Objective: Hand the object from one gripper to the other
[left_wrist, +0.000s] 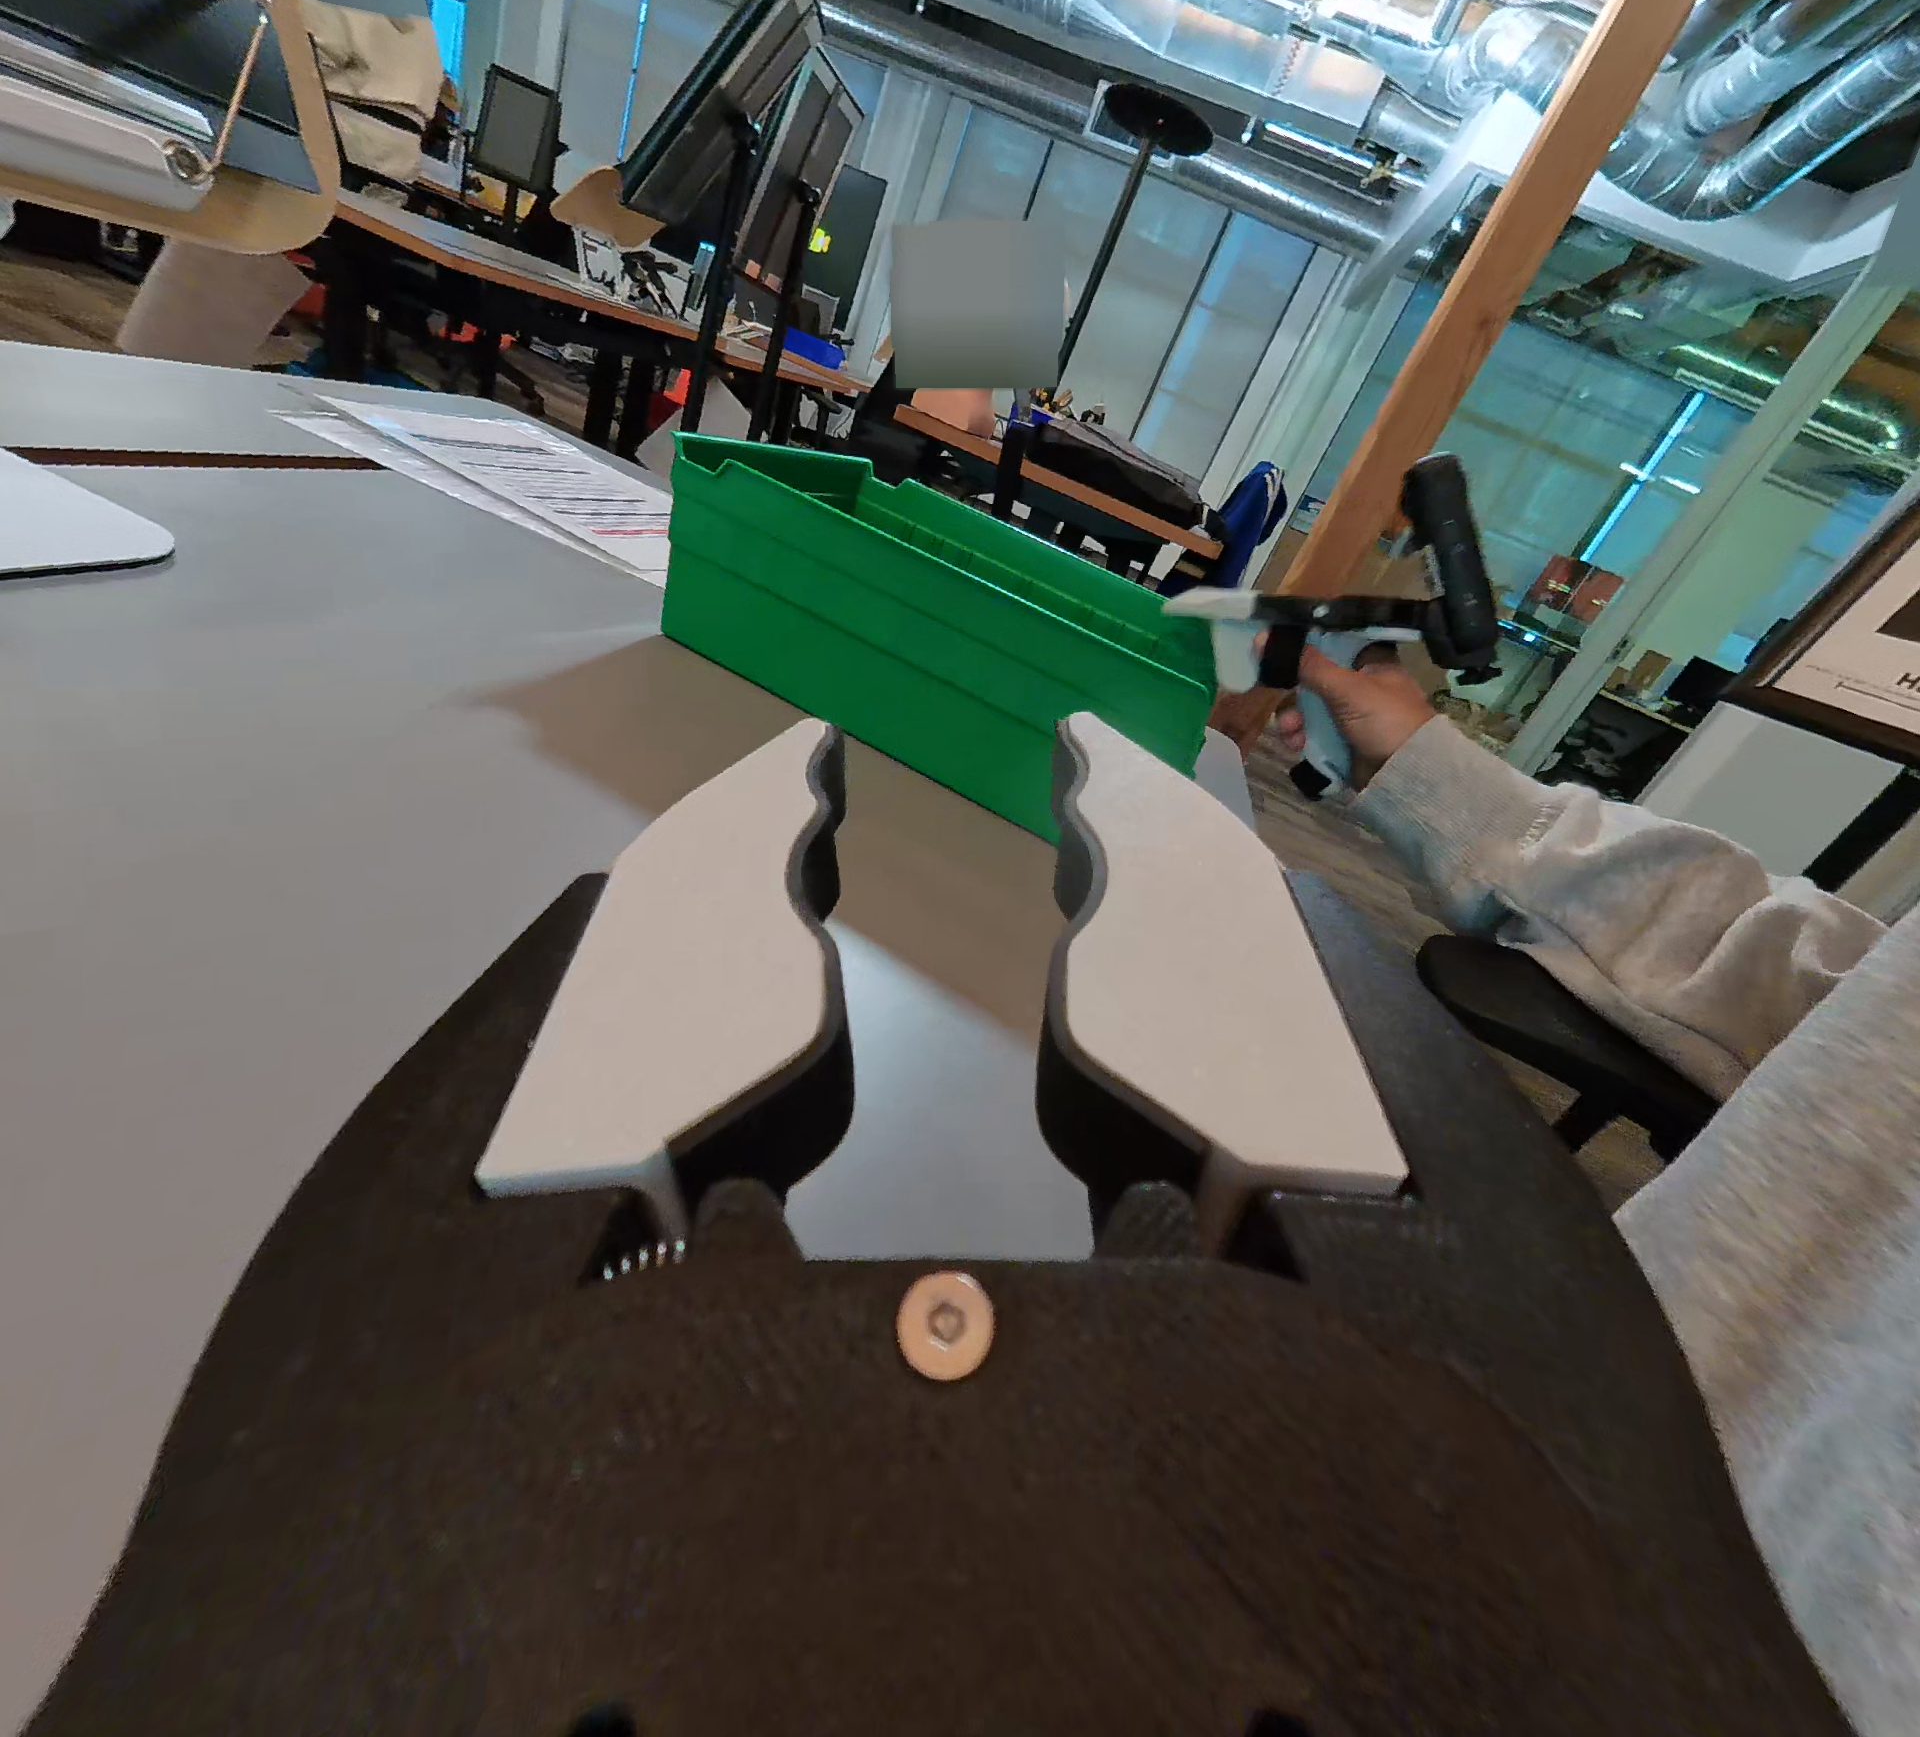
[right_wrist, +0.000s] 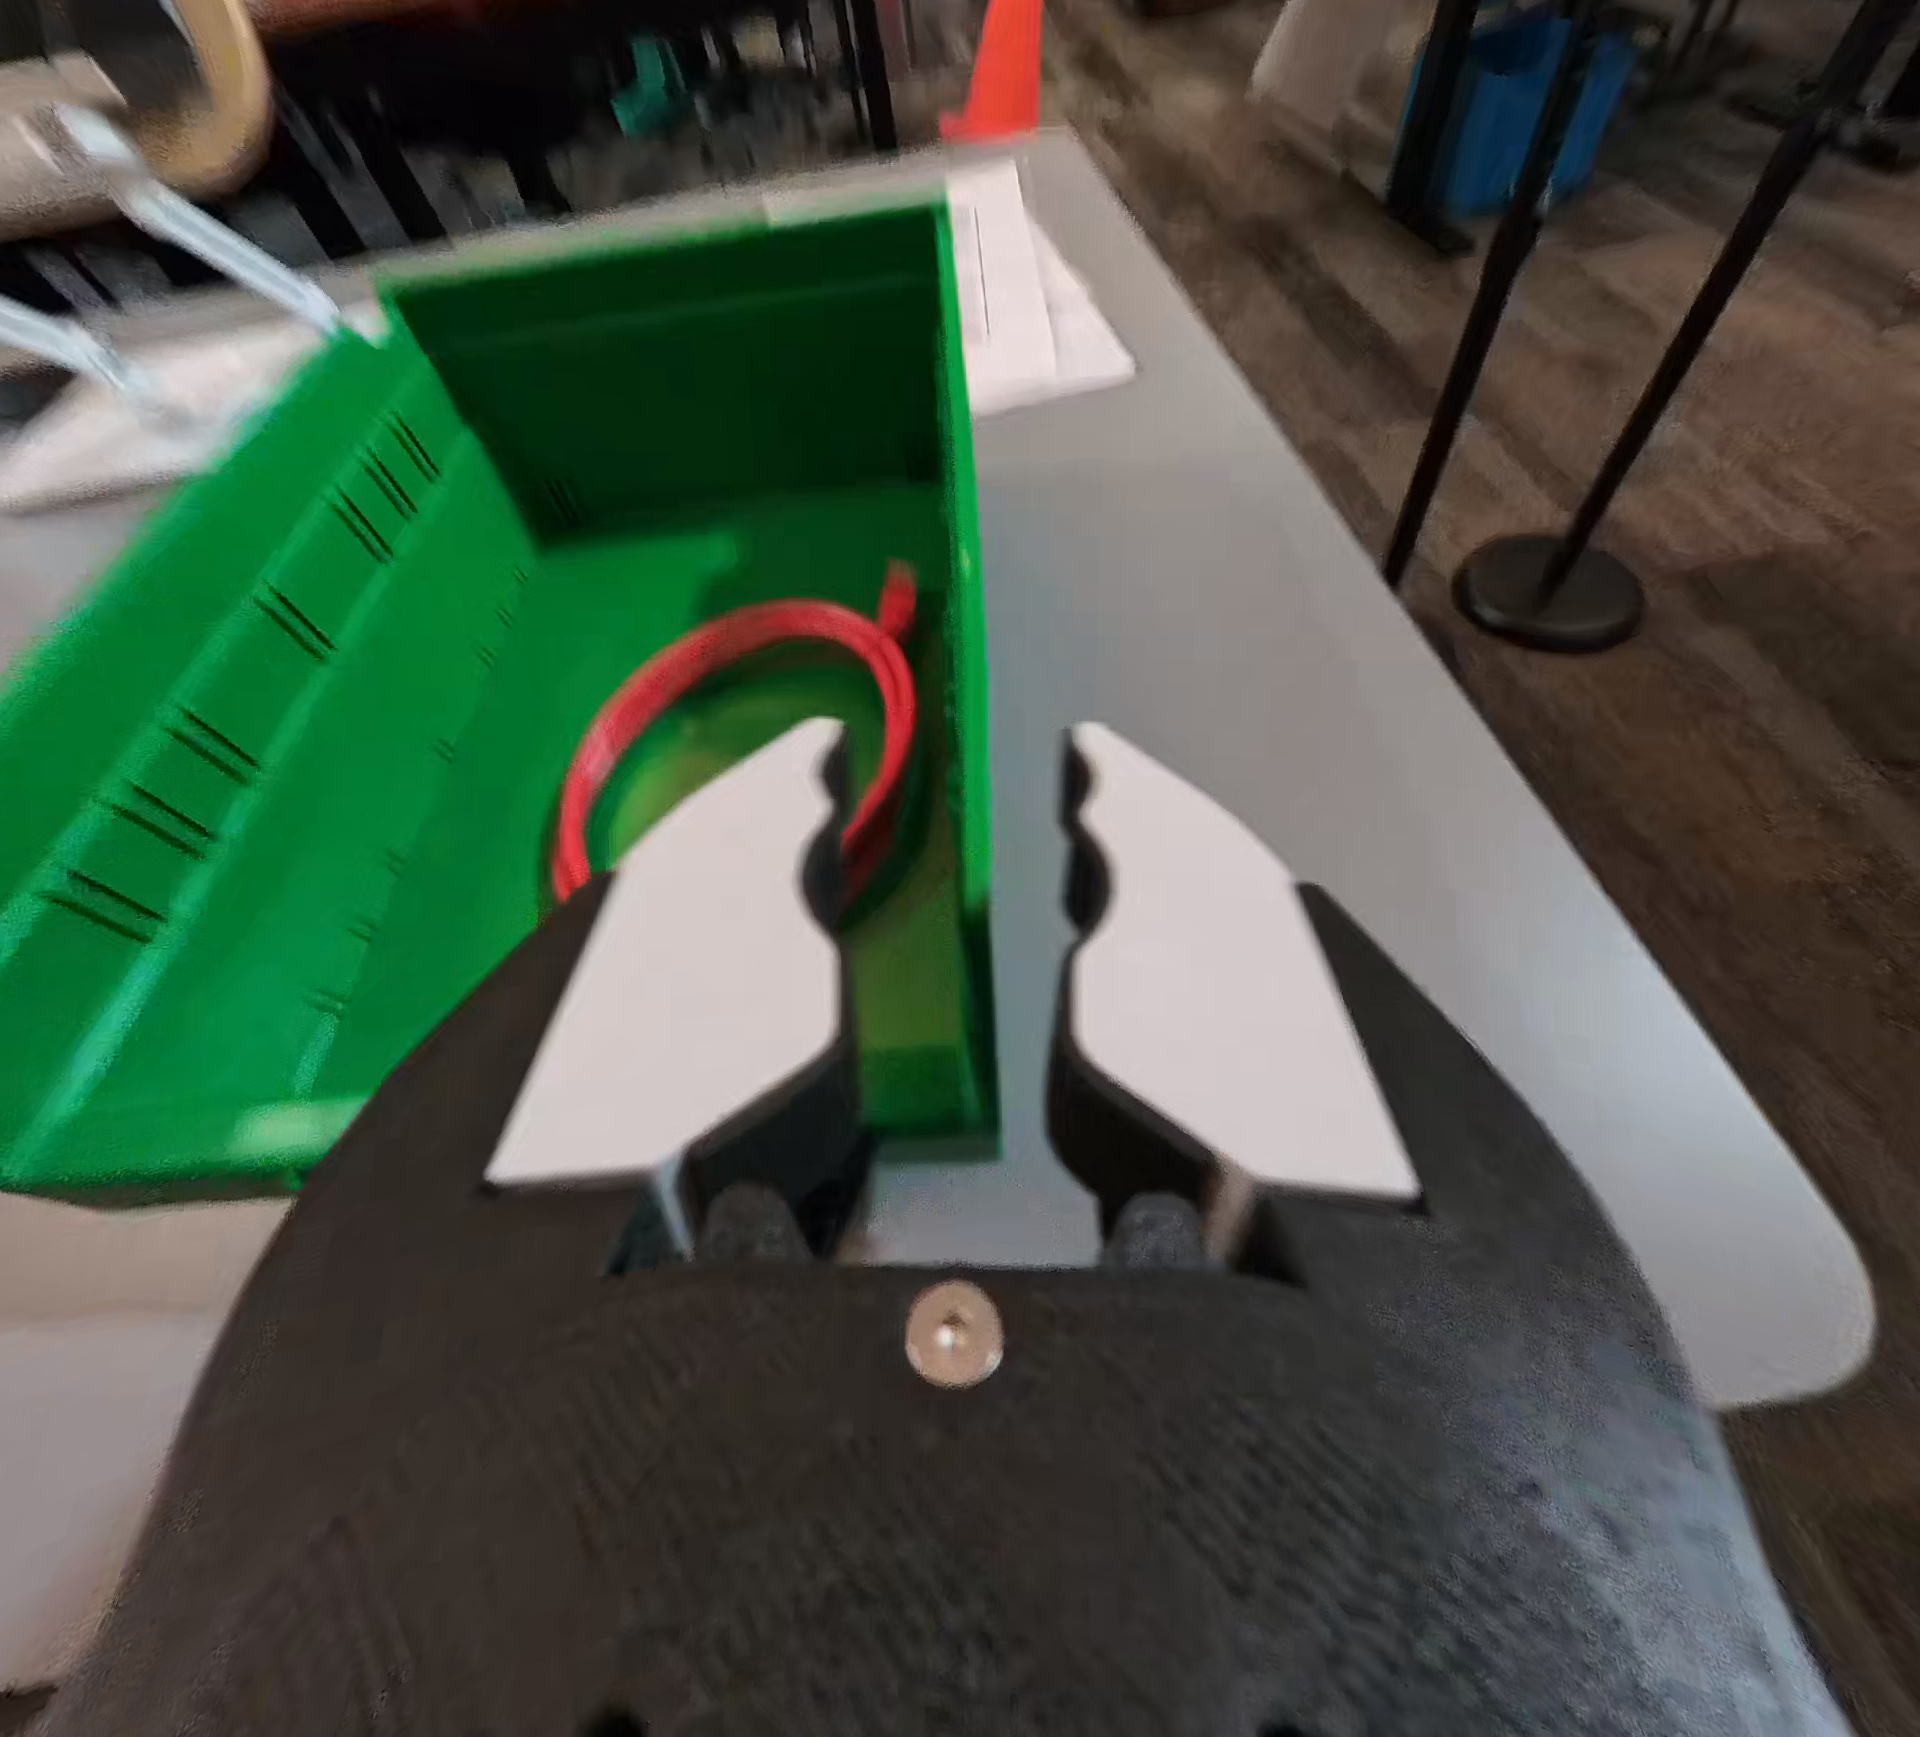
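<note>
Right wrist view blurred throughout, with edges smeared. Inside a green plastic bin (right_wrist: pixel 312 752) with slotted walls, lying near its right wall, a coiled red cable (right_wrist: pixel 727 648); lower part of the coil hidden behind the left finger of the right gripper (right_wrist: pixel 956 752), so its full shape hard to make out. Bin's near left corner cut off by the picture edge. Right gripper's grey fingers (right_wrist: pixel 1195 960) spread to a medium gap, empty, hovering above the bin's right wall and the grey tabletop (right_wrist: pixel 1299 700); contact with the cable not visible.

From the left wrist view, same green bin (left_wrist: pixel 914 627) seen from outside and low down, contents hidden behind its wall. Left gripper (left_wrist: pixel 945 752) with grey fingers (left_wrist: pixel 707 960) parted to a similar medium gap, gripping nothing, only grey table (left_wrist: pixel 312 752) and the bin's corner showing between them. Farther right, beyond the bin, the right gripper (left_wrist: pixel 1205 604) seen side-on, held by a hand (left_wrist: pixel 1351 711) in a light grey sleeve (left_wrist: pixel 1610 908); its finger spread impossible to judge from this angle. Printed paper sheet (left_wrist: pixel 499 461) lying on the table behind the bin.
</note>
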Demonstrator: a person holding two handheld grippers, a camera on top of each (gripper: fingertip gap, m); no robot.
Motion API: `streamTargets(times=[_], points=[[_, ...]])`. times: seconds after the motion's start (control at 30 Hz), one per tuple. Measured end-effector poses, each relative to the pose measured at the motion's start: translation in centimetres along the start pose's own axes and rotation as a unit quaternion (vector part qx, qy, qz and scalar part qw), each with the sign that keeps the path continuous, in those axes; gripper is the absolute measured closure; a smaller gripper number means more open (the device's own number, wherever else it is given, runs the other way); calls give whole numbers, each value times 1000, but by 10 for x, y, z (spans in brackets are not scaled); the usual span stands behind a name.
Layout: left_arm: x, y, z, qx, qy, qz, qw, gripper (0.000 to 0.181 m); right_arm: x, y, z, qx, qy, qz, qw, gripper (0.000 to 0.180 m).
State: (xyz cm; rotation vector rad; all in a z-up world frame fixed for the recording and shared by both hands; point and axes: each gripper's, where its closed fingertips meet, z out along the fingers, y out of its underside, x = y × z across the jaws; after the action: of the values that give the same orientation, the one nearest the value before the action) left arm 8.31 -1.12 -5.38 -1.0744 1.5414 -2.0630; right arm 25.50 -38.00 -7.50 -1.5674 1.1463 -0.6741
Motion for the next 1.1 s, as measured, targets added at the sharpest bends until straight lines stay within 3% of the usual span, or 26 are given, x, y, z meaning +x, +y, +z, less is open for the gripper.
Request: streamTargets(times=[0.03, 0.1, 0.2, 0.33, 0.4, 0.5, 0.53, 0.6, 0.67, 0.77, 0.83, 0.9, 1.1], points=[[-2, 0, 0, 1, -7, 0, 1000, 140, -8, -19, -6, 44, -12, -4, 999, 127], [-9, 0, 1, 7, -27, -4, 1000, 130, -33, -58, -25, 135, -36, -41, 989, 123], [-13, 2, 3, 12, -41, -18, 999, 126, -101, -85, -46, 206, -112, -79, 969, 128], [-18, 2, 1, 12, -66, -38, 997, 129, -234, -96, -78, 294, -330, -2, 897, 119], [-22, 1, -4, 12, -86, -47, 995, 130, -297, -77, -79, 265, -415, 24, 870, 115], [-31, -2, -19, 14, -122, -51, 991, 129, -368, -27, -70, 177, -485, -8, 856, 120], [-34, -2, -26, 15, -133, -53, 990, 129, -382, -11, -65, 143, -492, -32, 858, 132], [-38, -4, -43, 20, -149, -60, 987, 130, -402, 15, -58, 80, -521, -66, 847, 179], [-35, -3, -60, 9, -140, -72, 988, 147, -419, 33, -50, 28, -562, -59, 825, 179], [-33, 0, -87, -13, -144, -68, 987, 168, -435, 39, -29, 9, -574, -31, 818, 178], [-36, -3, -110, -10, -176, -45, 983, 171, -450, 41, -17, -3, -583, -26, 812, 160], [-37, -10, -132, 5, -208, -26, 978, 174, -466, 50, -4, -26, -587, -36, 808, 168], [-46, -42, -188, 64, -283, 17, 957, 178, -505, 78, -9, -90, -632, -52, 768, 164]])
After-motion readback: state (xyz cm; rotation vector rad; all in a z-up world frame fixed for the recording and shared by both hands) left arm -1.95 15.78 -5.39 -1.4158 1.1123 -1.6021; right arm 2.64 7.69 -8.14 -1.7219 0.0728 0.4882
